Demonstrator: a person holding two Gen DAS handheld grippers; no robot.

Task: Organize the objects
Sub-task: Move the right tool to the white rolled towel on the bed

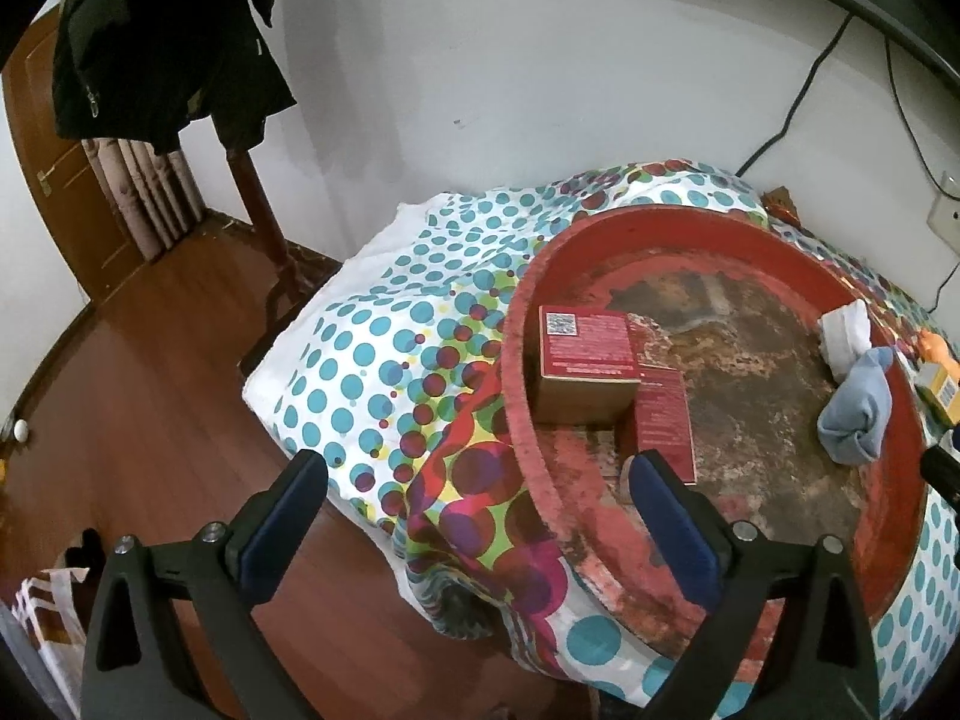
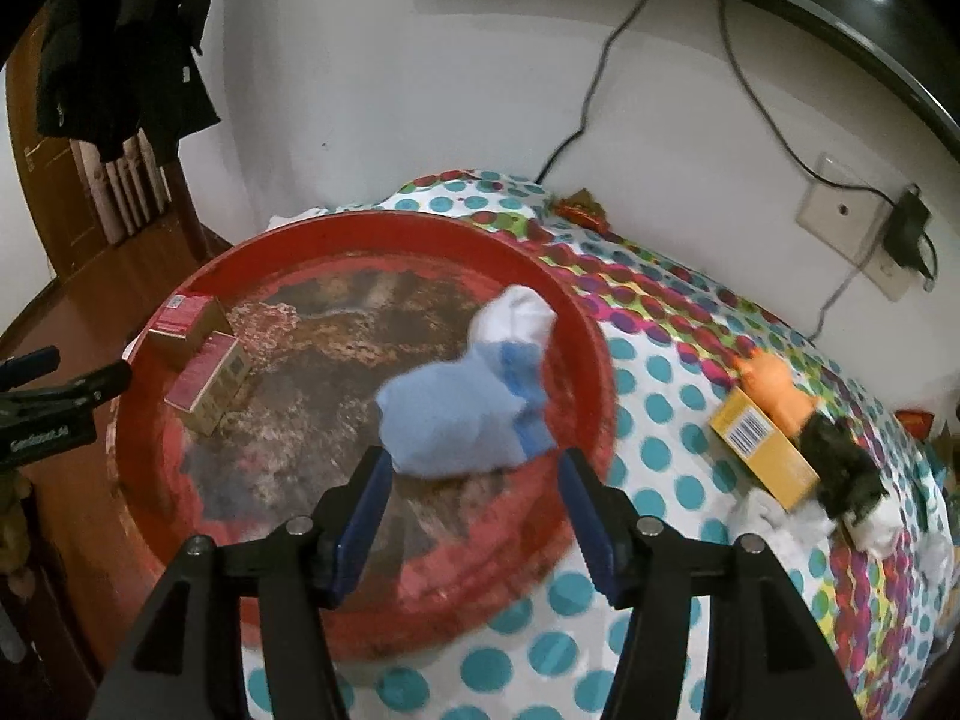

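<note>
Sock (image 2: 462,414): lay blurred in red tray (image 2: 600,372), between tips of right tongs (image 2: 474,468), unpinched.
Right tongs: spread.
Left tongs (image 1: 480,474): spread wide, empty.
Boxes (image 1: 588,360): inside tray.

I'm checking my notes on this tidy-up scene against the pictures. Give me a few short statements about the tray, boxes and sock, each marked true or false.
1. The blue and white rolled sock is in the round red tray. True.
2. Two red and gold cardboard boxes sit in the tray, touching each other. True.
3. The right gripper is clamped on the sock. False: its jaws are open, the sock just beyond them.
4. The yellow box lies in the tray. False: it lies on the dotted cloth.
</note>
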